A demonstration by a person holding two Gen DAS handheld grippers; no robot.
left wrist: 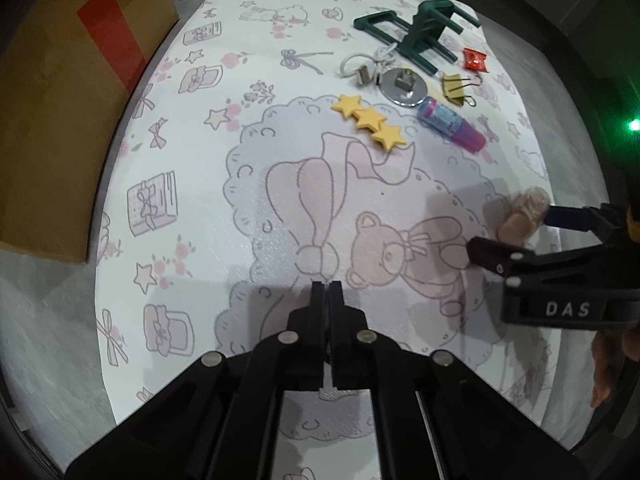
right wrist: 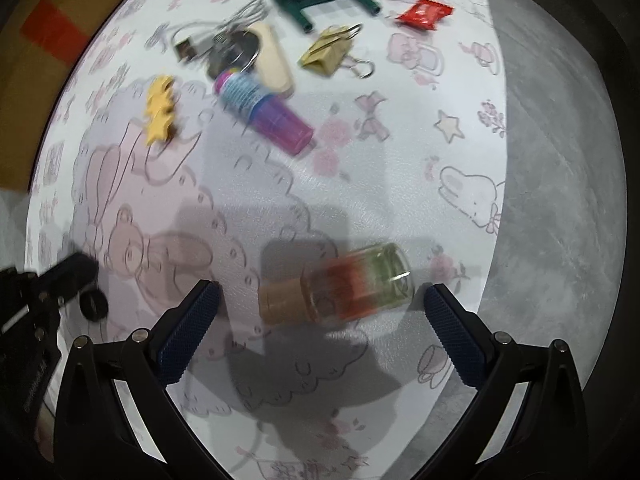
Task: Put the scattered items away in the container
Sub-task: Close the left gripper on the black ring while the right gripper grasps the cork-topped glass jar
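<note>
Bear-print mat (right wrist: 360, 184) over grey table. My right gripper (right wrist: 320, 304) spread wide around corked glass jar (right wrist: 340, 284), lying at 6 o'clock; blurred, probably slippery, fragile: I grip mid-body. Left gripper (left wrist: 327, 292) clenched empty.

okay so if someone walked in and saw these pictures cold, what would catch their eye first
Probably the small corked glass jar with red and green layers, lying on its side between the open right gripper's blue pads. Next, the clutter at the far end of the teddy-bear patterned mat: a tipped green toy chair, a yellow three-star clip and a purple-capped tube.
</note>
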